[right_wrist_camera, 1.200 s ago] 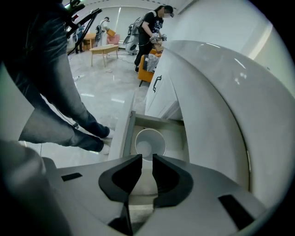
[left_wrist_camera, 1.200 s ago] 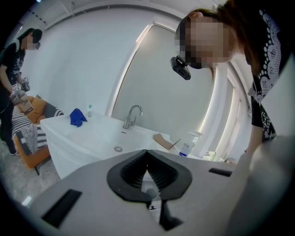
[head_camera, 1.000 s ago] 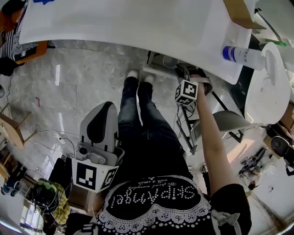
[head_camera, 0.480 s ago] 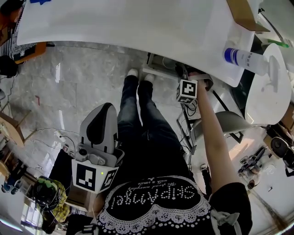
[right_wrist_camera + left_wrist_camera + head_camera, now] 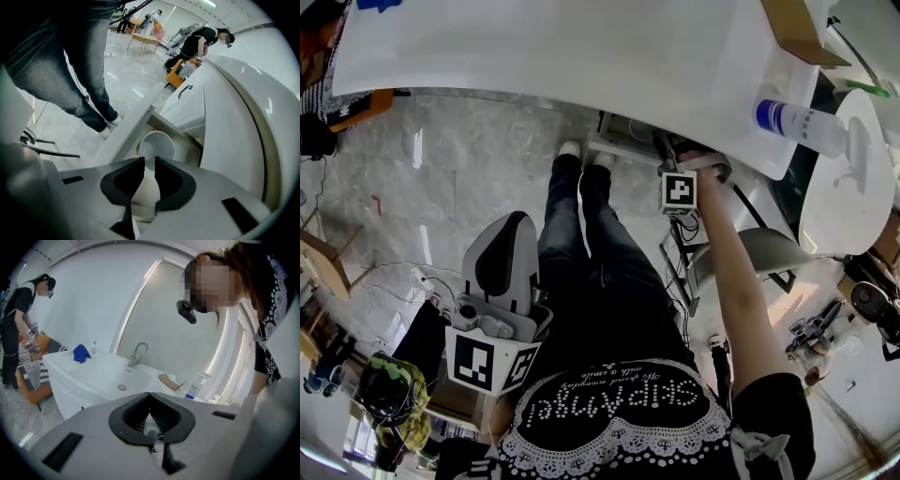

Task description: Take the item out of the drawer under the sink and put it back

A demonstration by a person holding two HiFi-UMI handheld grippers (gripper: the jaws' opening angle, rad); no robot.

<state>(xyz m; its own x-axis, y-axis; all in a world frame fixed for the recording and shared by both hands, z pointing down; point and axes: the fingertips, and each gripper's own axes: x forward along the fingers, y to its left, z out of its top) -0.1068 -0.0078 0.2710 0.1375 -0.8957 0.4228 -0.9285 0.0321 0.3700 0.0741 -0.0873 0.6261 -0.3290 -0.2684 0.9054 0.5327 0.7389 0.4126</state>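
while the right claw (image 5: 150,161) points steeply down under the edge of the sink counter (image 5: 243,140), its jaws stand partway apart, closed on a white cup (image 5: 157,146). the cup's round mouth shows just past the jaw tips, but exactly where on the wall the pads bite i can't make out. below and beyond the claw is the open drawer (image 5: 136,123), and the cup hangs over its inside; whether it touches the bottom i can't tell. the left claw (image 5: 149,395) is idle by the person's hip, jaws together on nothing. i'd guess the cup is light and thin-walled, paper or thin plastic, so it would dent under a hard squeeze and slip from a loose one. a hold on the wall just under the rim, where it's stiffest, looks safest.
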